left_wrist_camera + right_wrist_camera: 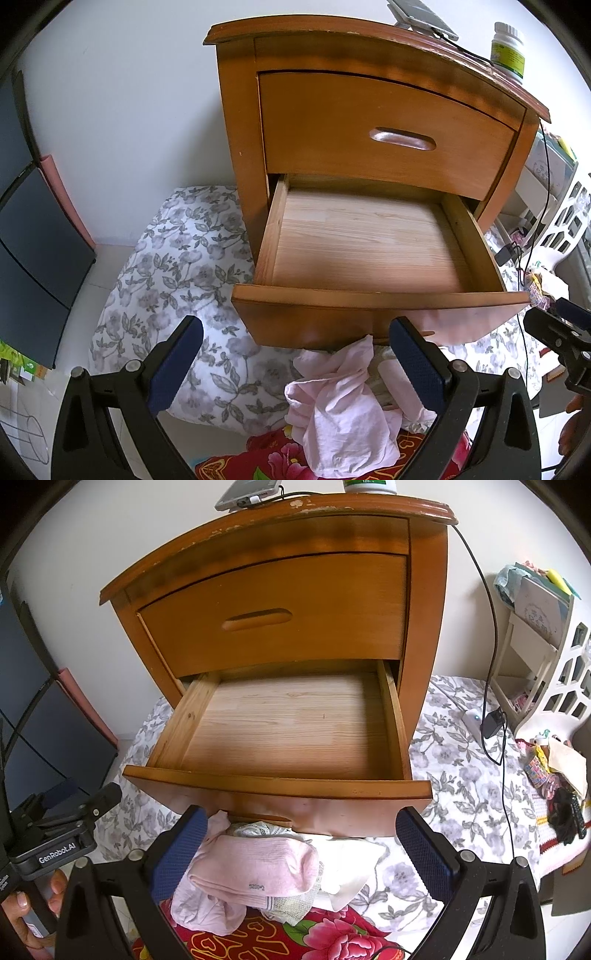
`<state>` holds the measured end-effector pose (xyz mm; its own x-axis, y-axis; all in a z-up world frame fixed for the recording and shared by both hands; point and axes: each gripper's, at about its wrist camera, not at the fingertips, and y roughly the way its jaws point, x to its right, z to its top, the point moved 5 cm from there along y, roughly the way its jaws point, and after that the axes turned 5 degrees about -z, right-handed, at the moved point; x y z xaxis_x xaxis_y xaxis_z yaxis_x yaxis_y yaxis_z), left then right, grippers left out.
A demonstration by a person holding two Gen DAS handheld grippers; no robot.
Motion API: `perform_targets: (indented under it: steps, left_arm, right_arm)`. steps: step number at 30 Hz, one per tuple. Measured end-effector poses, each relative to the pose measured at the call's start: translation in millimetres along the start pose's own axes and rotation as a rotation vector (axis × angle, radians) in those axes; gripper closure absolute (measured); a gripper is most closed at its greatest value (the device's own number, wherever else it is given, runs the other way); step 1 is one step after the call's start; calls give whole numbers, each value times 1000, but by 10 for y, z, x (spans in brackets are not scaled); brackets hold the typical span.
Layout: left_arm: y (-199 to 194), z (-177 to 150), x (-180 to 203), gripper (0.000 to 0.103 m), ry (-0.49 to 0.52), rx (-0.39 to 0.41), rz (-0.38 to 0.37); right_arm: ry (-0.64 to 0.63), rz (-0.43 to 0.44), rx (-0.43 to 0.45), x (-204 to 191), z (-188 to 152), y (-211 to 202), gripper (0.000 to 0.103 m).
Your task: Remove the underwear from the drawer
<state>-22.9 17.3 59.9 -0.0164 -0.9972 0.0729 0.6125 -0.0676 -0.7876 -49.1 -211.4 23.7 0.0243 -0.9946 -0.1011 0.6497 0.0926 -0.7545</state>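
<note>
Grippers at my command: left gripper (295,360) and right gripper (301,843), both spread wide, holding nothing. Underwear (255,871) lies heaped between their fingers on the floral bedding (461,775), below the open drawer (280,786).

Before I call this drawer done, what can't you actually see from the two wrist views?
- Back of the open lower drawer: tucked under the closed upper drawer in both views.
- Bottom of the clothes pile: in the right wrist view, covered by the pink garment on top.
- Lower drawer's handle: both views, pile and front panel hide it.
- Left gripper, right gripper: both open, empty.
</note>
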Motion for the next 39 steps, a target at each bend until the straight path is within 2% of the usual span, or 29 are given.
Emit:
perform_targets:
  steps: [39]
  left_arm:
    - [58,-19,-16,2,-3,-7,4]
  right_arm:
    - [-8,2,-18,1,-21,104,0]
